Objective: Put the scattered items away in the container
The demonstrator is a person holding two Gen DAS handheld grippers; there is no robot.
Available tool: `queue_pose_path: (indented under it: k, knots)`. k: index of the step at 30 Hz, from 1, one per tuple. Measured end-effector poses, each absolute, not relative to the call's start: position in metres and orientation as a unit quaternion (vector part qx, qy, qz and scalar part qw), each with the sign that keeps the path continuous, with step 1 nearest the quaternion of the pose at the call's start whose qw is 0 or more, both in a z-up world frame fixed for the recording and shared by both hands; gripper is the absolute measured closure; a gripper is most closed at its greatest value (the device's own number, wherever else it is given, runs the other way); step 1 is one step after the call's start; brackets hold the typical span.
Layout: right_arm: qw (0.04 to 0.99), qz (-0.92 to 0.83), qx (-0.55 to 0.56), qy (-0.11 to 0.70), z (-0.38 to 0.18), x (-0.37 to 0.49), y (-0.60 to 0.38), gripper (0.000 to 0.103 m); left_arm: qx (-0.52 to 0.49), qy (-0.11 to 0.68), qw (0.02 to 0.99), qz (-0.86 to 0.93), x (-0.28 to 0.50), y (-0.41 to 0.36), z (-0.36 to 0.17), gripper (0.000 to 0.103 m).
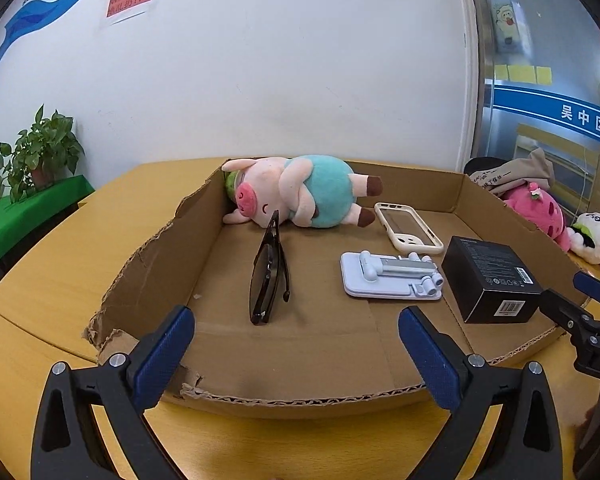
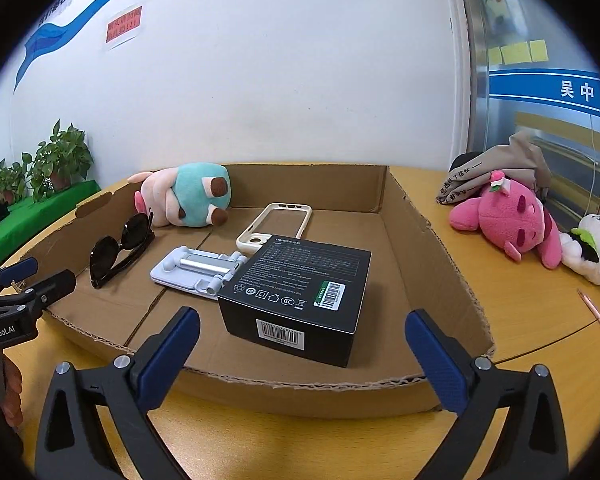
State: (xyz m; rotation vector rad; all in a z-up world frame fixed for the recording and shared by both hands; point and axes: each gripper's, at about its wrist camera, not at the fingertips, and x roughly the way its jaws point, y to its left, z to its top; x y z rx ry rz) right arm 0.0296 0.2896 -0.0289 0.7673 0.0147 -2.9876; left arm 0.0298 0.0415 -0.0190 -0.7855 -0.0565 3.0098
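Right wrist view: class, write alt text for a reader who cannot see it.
A shallow cardboard box on a wooden table holds a black product box, white phone stand, cream phone case, sunglasses and plush pig. The right gripper hangs open before it. A pink plush lies outside.
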Motion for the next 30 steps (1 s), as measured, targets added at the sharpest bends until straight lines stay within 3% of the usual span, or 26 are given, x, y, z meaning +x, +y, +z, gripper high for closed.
queue_pose_path:
  k: [30]
  knots:
    - [0.029,-0.968,0.249,0.005,-0.0291,0.0295,0.2901,0.001,-0.259,-0.039,0.015,0.965,0.0312,0.0400,-0.0206,0.000]
